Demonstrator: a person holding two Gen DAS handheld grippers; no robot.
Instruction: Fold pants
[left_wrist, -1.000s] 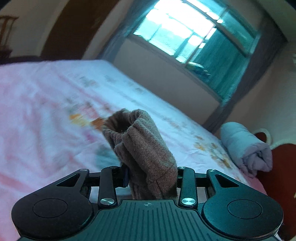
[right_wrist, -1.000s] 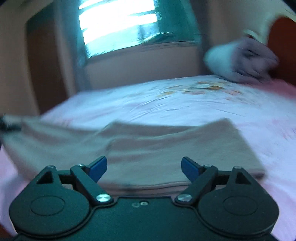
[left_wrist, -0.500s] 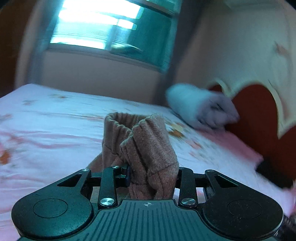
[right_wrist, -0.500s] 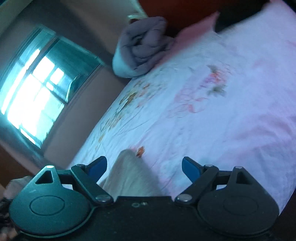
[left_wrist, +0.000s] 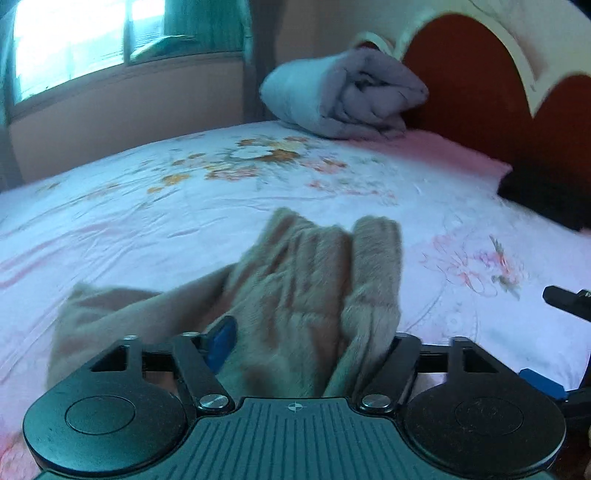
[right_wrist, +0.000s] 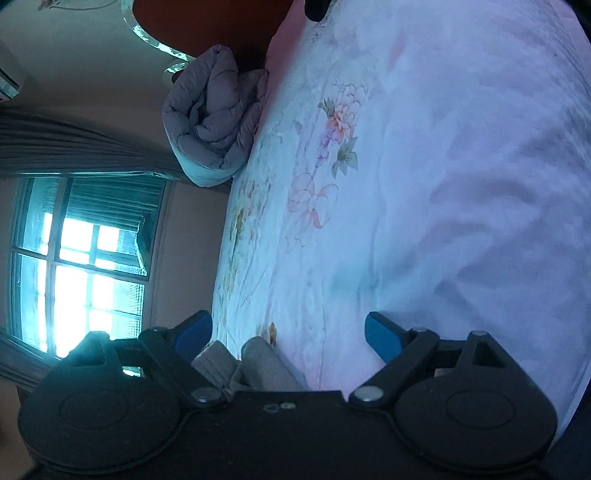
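**Q:** Since a second ago, what has changed at the tongs?

**A:** Then the left gripper (left_wrist: 306, 339) was clamped on a bunched end of the soft brown knit pants (left_wrist: 310, 288). Now its jaws are opening, and the blurred cloth sits loose between them. One blue pad shows bare on the left; the other is hidden behind the fabric. The right gripper (right_wrist: 288, 332) was wide apart then and is wide apart now, but its view has rolled, so the bed stands almost on end.

**Q:** Where are the pants?

**A:** In the left wrist view they lie in a heap just in front of the tongs, with two rounded folds standing up and a flatter part spread to the left on the pink and white floral bedsheet (left_wrist: 147, 206). In the right wrist view only two grey-brown rolled edges show, low by the left finger, not between the pads.

**Q:** And farther out?

**A:** A rolled lilac-grey quilt (left_wrist: 343, 99) rests against the dark red headboard with a cream scalloped frame (left_wrist: 465, 74). A bright window with dark curtains (right_wrist: 77, 266) is beyond the bed. A dark object (left_wrist: 546, 199), too blurred to name, lies near the headboard.
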